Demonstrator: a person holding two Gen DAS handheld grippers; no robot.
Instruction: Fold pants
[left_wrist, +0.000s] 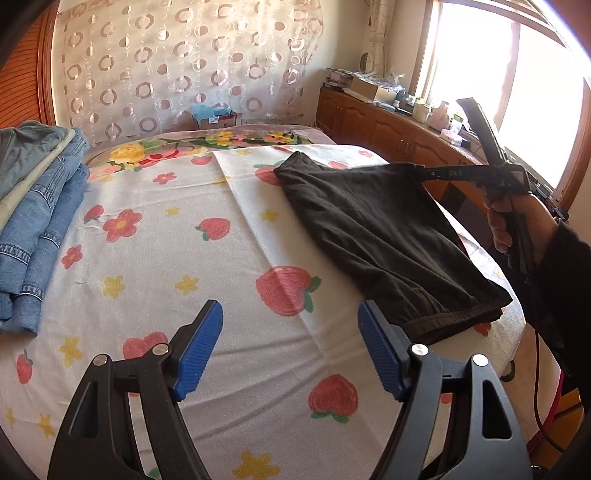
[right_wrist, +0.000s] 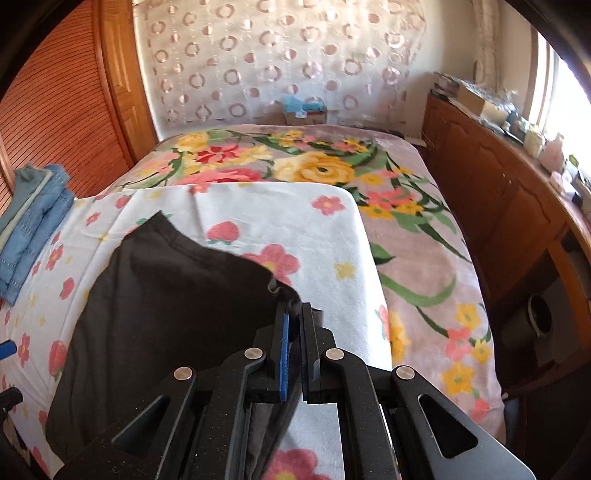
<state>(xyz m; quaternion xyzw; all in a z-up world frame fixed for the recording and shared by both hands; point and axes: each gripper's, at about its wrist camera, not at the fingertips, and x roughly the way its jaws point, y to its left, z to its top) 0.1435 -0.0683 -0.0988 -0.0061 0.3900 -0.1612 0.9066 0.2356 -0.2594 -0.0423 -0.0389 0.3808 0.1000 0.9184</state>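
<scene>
Fold step in hand: black pants (left_wrist: 376, 229) on bed (left_wrist: 155, 280), right of frame, edge pinched in closed right gripper (right_wrist: 294, 312); left gripper (left_wrist: 291, 347) wide, empty, lower centre; next, likely grasping near waistband.

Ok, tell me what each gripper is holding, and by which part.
The right gripper is shut on the black pants, pinching a corner of their far edge. The left gripper is open and holds nothing.

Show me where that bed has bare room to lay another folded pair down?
The widest free patch is the strawberry sheet between the stacked jeans and the black pants. The flowered blanket beyond the sheet, beside the wooden cabinets, is bare too. The cabinet top by the window is crowded.
</scene>
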